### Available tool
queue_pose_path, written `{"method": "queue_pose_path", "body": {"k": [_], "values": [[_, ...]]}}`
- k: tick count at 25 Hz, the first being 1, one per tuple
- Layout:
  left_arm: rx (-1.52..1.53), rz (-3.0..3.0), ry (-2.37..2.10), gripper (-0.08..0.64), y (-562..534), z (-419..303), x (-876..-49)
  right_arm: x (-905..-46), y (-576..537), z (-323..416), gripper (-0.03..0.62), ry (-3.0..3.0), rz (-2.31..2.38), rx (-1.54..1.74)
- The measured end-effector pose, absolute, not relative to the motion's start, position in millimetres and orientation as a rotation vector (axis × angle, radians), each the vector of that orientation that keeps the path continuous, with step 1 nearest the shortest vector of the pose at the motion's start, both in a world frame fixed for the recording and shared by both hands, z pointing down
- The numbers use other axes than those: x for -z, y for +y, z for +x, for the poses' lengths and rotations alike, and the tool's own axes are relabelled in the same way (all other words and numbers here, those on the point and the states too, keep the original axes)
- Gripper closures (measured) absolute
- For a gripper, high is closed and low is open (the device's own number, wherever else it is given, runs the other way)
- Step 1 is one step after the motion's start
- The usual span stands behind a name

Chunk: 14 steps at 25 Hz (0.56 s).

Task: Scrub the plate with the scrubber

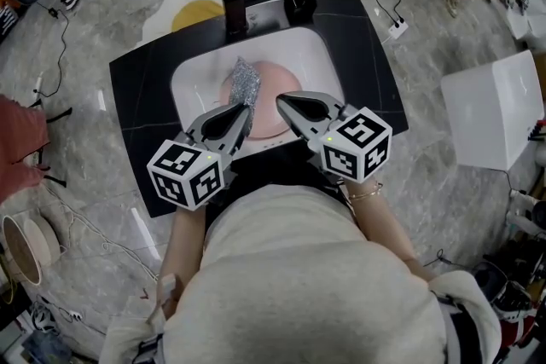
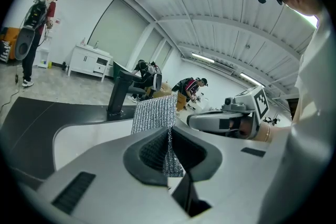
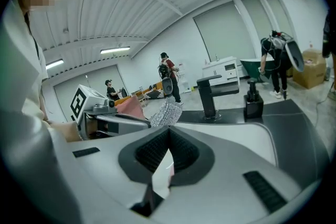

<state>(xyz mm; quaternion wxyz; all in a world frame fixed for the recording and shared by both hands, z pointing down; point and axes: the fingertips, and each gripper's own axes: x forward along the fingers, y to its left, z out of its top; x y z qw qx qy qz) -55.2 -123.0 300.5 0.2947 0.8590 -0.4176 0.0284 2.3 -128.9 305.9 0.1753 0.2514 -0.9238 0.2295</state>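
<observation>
A pink plate [image 1: 271, 102] lies over the white sink basin [image 1: 307, 51] in the head view. My right gripper [image 1: 283, 104] is shut on the plate's near right rim; a pale pink edge [image 3: 167, 173] shows between its jaws. My left gripper [image 1: 246, 113] is shut on a silver mesh scrubber [image 1: 246, 81], which stands up from its jaws over the plate's left half. The scrubber [image 2: 154, 113] rises above the closed left jaws, with the right gripper [image 2: 220, 121] beside it. In the right gripper view the scrubber [image 3: 167, 112] and the plate [image 3: 131, 107] show past the left gripper [image 3: 118, 122].
A black faucet [image 1: 243, 0] and a black soap dispenser [image 1: 300, 0] stand behind the basin on the black counter [image 1: 145, 81]. A yellow round thing [image 1: 196, 13] lies behind the counter. A white box [image 1: 495, 106] stands on the floor at right, with cables nearby.
</observation>
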Motion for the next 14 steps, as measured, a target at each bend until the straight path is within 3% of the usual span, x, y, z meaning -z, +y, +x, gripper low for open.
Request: {"method": "queue_pose_path", "body": {"k": [14], "values": [[-0.075,2.296,-1.088,0.522,-122.2,-52.1,-297.9,-307.4,-126.9,2.7,0.586,-2.611,0.692,-0.665]]}}
